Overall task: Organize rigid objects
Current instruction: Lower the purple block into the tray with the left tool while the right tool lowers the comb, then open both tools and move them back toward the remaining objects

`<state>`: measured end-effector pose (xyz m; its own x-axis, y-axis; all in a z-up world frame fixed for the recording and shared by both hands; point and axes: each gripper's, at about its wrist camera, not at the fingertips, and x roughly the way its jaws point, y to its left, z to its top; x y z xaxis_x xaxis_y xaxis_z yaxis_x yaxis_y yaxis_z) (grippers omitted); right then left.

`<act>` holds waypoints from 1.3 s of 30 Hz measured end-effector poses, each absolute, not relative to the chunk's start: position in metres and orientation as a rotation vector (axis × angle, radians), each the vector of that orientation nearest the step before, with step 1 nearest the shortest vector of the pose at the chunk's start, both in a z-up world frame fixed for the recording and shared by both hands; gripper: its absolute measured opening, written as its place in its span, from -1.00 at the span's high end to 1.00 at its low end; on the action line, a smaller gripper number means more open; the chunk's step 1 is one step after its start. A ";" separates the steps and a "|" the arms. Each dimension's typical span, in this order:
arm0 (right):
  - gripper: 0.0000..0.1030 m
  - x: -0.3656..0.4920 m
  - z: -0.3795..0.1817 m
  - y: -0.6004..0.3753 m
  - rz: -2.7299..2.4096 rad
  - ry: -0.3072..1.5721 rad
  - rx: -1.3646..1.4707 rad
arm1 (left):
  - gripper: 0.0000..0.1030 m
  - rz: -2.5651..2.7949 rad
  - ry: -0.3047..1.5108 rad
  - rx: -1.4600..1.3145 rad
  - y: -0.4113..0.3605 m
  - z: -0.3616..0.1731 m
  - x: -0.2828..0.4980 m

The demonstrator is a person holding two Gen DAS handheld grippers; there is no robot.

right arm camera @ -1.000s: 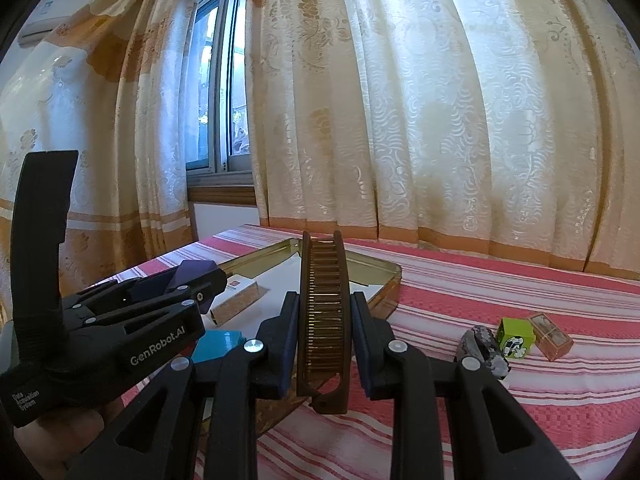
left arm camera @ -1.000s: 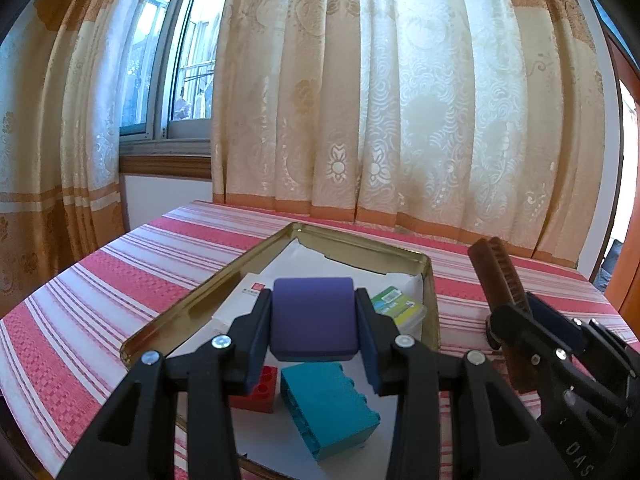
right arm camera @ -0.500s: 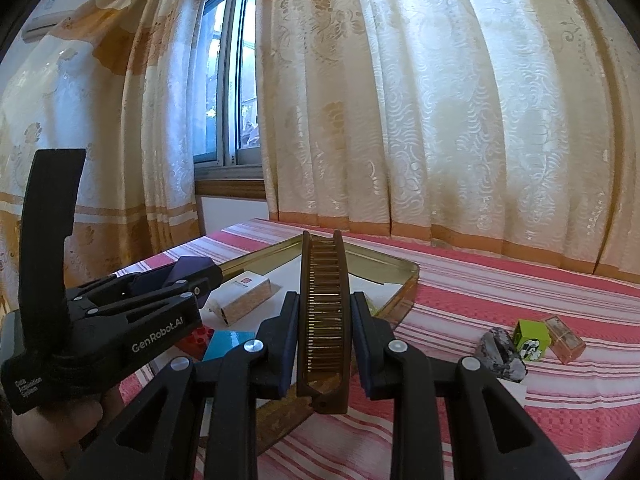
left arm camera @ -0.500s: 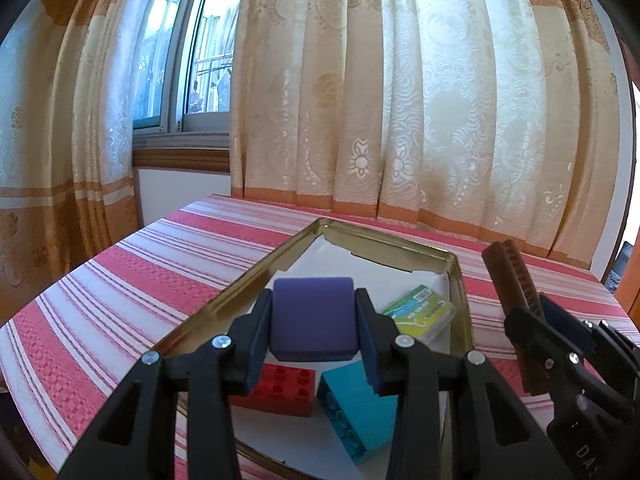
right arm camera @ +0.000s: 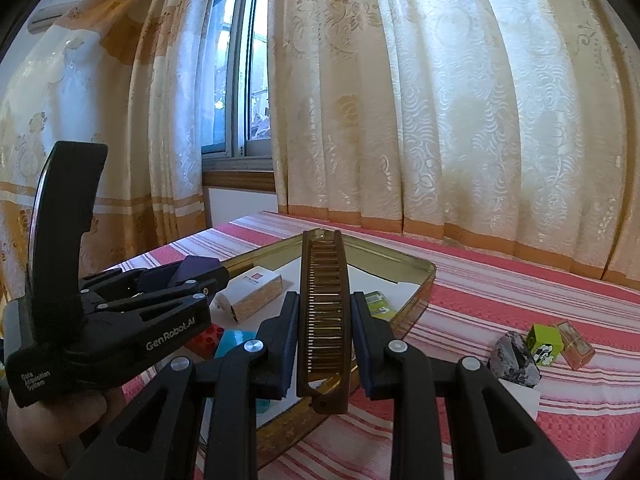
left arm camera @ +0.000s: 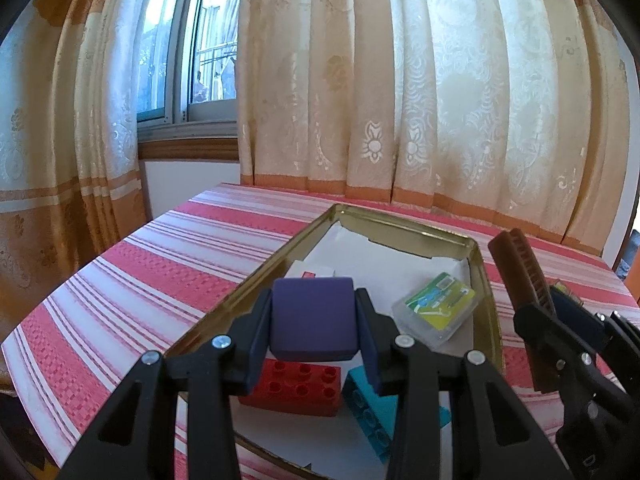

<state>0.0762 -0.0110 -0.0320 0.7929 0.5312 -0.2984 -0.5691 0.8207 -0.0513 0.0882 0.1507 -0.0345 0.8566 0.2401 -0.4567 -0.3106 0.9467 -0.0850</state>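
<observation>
My left gripper (left arm camera: 314,320) is shut on a purple block (left arm camera: 313,318) and holds it above the near end of a gold metal tray (left arm camera: 404,226). In the tray lie a red brick (left arm camera: 298,386), a teal brick (left arm camera: 380,404), a clear case with a green card (left arm camera: 438,312) and a white box (right arm camera: 250,292). My right gripper (right arm camera: 325,320) is shut on a brown comb (right arm camera: 323,304) over the tray's right rim (right arm camera: 420,280); the comb also shows at the right of the left wrist view (left arm camera: 524,276).
On the red striped tablecloth (right arm camera: 500,280) right of the tray lie a dark crumpled piece (right arm camera: 514,360), a green cube (right arm camera: 544,344) and a small orange box (right arm camera: 574,344). Curtains and a window stand behind the table. The table's left edge (left arm camera: 52,312) is near.
Both grippers have moved left and a little back over the tray, keeping their hold. The red brick and the teal brick now show more fully under the purple block.
</observation>
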 end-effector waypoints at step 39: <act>-0.45 0.136 -0.035 -0.012 0.588 0.461 -0.013 | -0.62 0.362 0.552 0.025 0.140 -0.027 0.116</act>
